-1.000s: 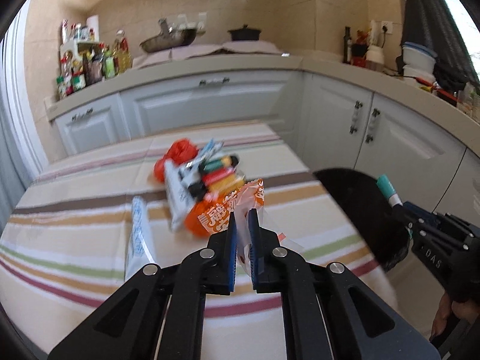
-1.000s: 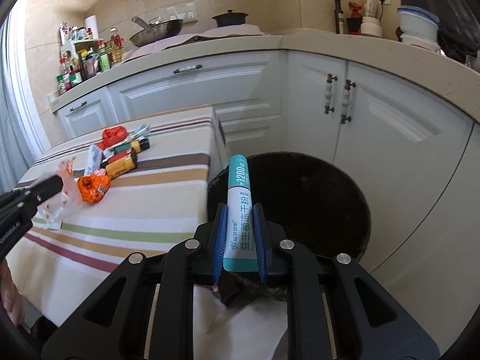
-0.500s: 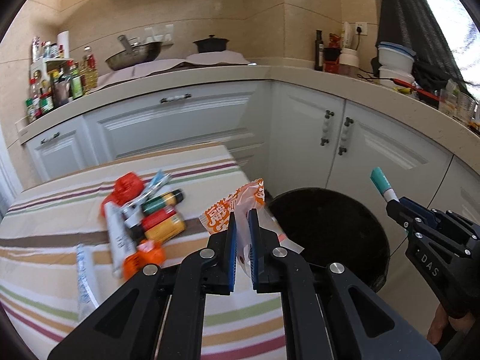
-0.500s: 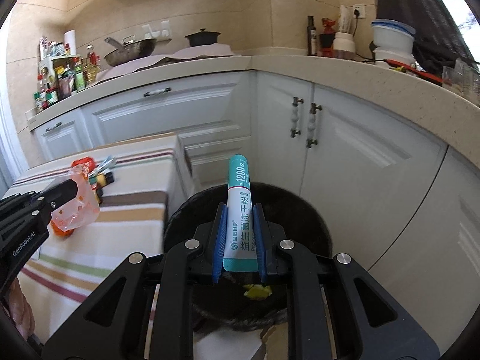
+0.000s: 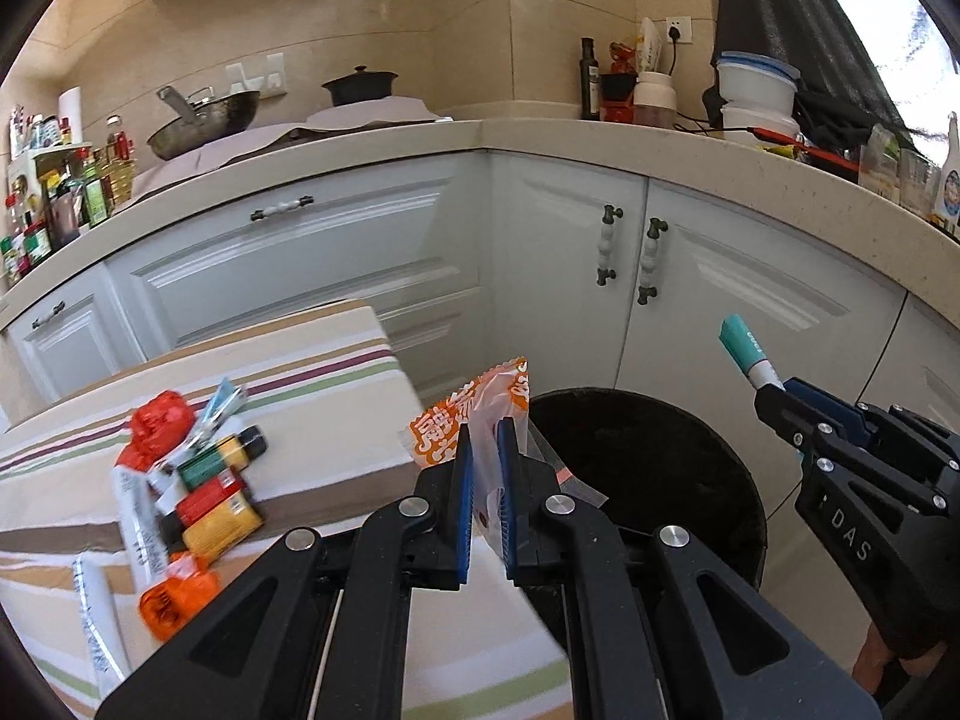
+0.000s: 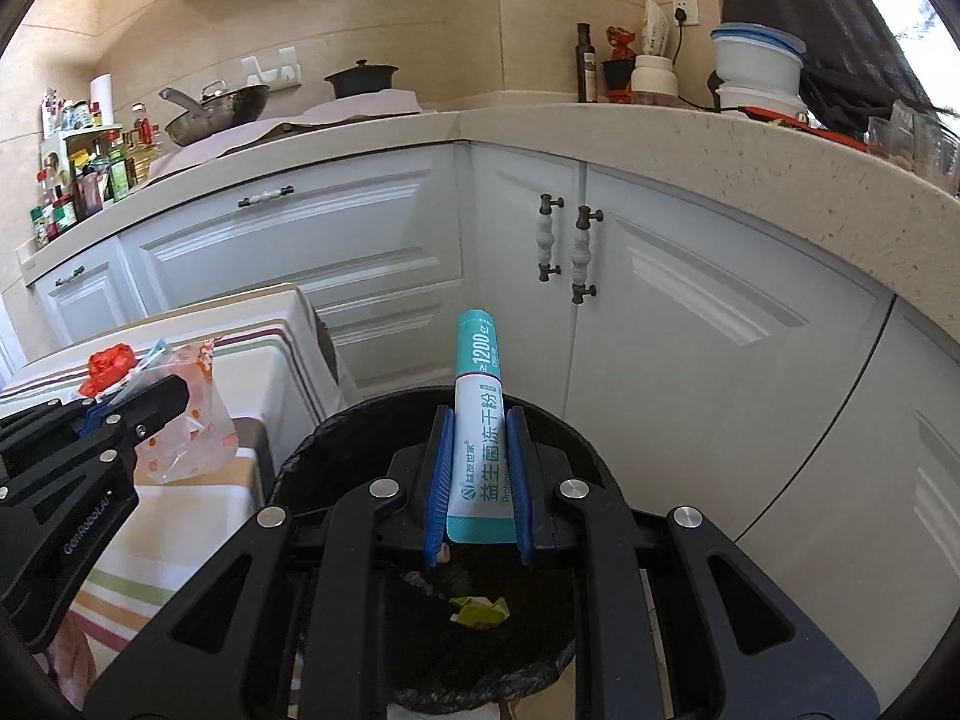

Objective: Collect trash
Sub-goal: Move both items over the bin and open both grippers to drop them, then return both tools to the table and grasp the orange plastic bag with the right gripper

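Note:
My left gripper (image 5: 483, 468) is shut on an orange and clear snack wrapper (image 5: 480, 414), held at the table's right edge beside the black bin (image 5: 690, 480). The wrapper also shows in the right wrist view (image 6: 192, 420). My right gripper (image 6: 477, 468) is shut on a teal and white sachet (image 6: 477, 414) and holds it over the open black bin (image 6: 336, 450), which has a yellow scrap (image 6: 480, 609) inside. The sachet also shows in the left wrist view (image 5: 744, 354). More trash lies on the striped table (image 5: 336, 372): a red wrapper (image 5: 159, 426), small packets (image 5: 216, 498) and an orange wrapper (image 5: 177, 597).
White kitchen cabinets (image 5: 600, 252) stand close behind the bin, under a beige counter (image 5: 660, 144) with a wok, pot, bottles and tubs. A white sachet (image 5: 96, 618) lies at the table's left front.
Both grippers have swung right toward the bin with their loads. The right gripper now stands over the bin's opening; the left has moved from above the table pile to the table's right edge.

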Motion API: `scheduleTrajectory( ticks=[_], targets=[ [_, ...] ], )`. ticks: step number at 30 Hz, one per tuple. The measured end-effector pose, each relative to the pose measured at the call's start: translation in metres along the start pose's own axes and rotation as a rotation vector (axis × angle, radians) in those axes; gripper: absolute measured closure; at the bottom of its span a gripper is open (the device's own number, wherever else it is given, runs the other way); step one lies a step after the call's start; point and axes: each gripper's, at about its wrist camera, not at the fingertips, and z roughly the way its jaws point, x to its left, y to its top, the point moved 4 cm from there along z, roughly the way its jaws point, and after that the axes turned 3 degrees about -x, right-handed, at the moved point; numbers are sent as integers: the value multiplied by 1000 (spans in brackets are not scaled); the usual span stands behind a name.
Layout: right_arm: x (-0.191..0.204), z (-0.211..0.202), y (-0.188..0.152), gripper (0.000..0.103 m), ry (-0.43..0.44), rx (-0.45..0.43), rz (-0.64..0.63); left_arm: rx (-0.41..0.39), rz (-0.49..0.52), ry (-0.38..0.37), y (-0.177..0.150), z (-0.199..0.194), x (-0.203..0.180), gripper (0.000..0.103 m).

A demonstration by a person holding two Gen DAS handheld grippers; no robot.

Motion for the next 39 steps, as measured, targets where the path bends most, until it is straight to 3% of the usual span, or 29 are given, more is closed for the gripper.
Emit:
scheduleTrajectory(
  ticks=[14, 16, 20, 26, 39],
  targets=[
    [-12, 29, -1, 85, -15, 23, 15, 26, 8, -8, 6, 38, -11, 93],
    [-13, 32, -2, 83, -12, 29, 17, 29, 2, -7, 5, 41, -10, 87],
    [-18, 36, -3, 70, -23, 25, 37, 29, -10, 4, 7, 44, -8, 63],
    [-20, 37, -2, 68, -31, 23, 40, 28, -19, -1, 8, 46, -8, 49],
    [-16, 26, 4, 63, -39, 10, 40, 0, -23, 21, 14, 27, 4, 44]
  ],
)
